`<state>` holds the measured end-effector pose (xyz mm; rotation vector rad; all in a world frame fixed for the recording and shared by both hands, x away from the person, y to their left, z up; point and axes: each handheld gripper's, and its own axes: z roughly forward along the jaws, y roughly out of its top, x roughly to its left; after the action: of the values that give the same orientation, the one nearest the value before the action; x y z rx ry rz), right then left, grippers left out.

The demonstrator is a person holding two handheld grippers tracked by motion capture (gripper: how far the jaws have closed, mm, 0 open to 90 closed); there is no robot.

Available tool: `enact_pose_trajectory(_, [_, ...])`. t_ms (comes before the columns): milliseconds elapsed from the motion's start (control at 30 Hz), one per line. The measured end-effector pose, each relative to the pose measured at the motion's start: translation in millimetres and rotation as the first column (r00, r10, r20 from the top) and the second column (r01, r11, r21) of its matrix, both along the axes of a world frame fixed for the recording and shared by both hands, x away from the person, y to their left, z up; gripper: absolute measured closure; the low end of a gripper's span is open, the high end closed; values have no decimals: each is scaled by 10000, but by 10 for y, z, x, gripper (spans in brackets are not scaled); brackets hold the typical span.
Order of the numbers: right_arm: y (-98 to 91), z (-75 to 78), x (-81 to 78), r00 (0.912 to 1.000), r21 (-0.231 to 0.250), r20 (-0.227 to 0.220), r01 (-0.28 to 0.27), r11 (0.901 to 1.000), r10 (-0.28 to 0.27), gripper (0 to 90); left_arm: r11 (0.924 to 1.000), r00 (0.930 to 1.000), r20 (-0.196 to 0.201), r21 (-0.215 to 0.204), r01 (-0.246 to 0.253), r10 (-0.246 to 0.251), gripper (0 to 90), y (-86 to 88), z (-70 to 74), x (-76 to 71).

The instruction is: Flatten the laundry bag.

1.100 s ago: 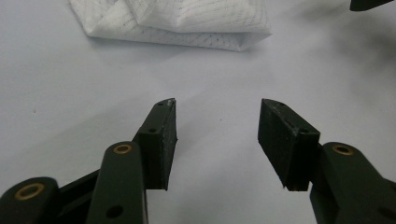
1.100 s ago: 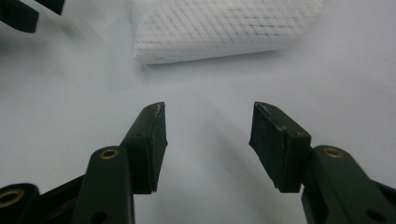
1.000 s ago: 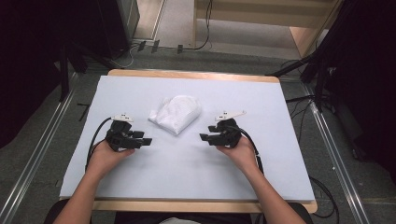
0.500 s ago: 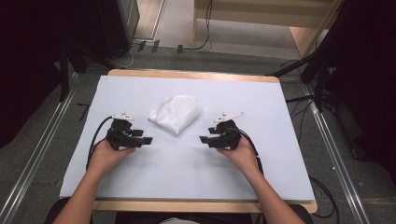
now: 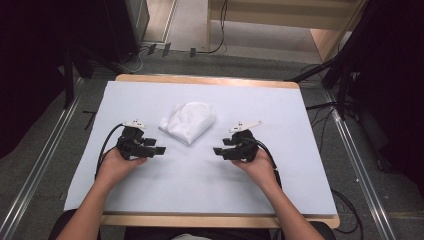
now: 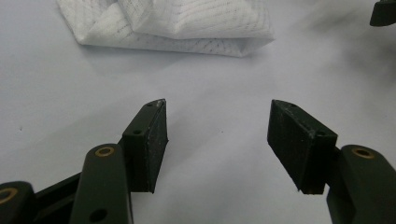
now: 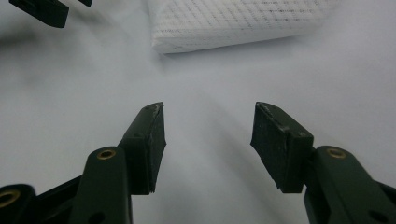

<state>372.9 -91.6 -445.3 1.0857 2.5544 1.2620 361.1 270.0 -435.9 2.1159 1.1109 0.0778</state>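
A folded white cloth with a fine grid weave lies on the pale mat, between and a little beyond both grippers. My left gripper rests low on the mat, pointing right; its jaws have just been opening and hold nothing. In the left gripper view the gripper stands open over bare mat, with the cloth ahead of it. My right gripper points left, open and empty. The right gripper view shows it open, the cloth lying ahead.
The pale mat covers a wooden table with metal rails on the floor at both sides. Cables trail from both grippers. The right gripper's tip appears far off in the left gripper view, the left gripper's tips in the right gripper view.
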Motion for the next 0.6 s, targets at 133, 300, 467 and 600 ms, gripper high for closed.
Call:
enact_pose_trajectory(133, [10,13,9,10000,43,-32,-88,10000,88,469,9999,10000,-1,-78,-96,96,385,30,4,-12])
enact_pose_trajectory(300, [57,57,13,10000,-105,-37,-58,9999,58,486,9992,9994,-178,-260,-300,295,386,74,16,-39])
enact_pose_trajectory(467, [85,80,35,9998,20,-188,-98,10000,98,498,9991,9993,-167,-254,-327,322,386,106,21,-81])
enact_pose_trajectory(600, [147,140,59,9996,-39,-86,-268,9996,267,502,9994,9995,-129,-195,-300,297,386,127,29,-114])
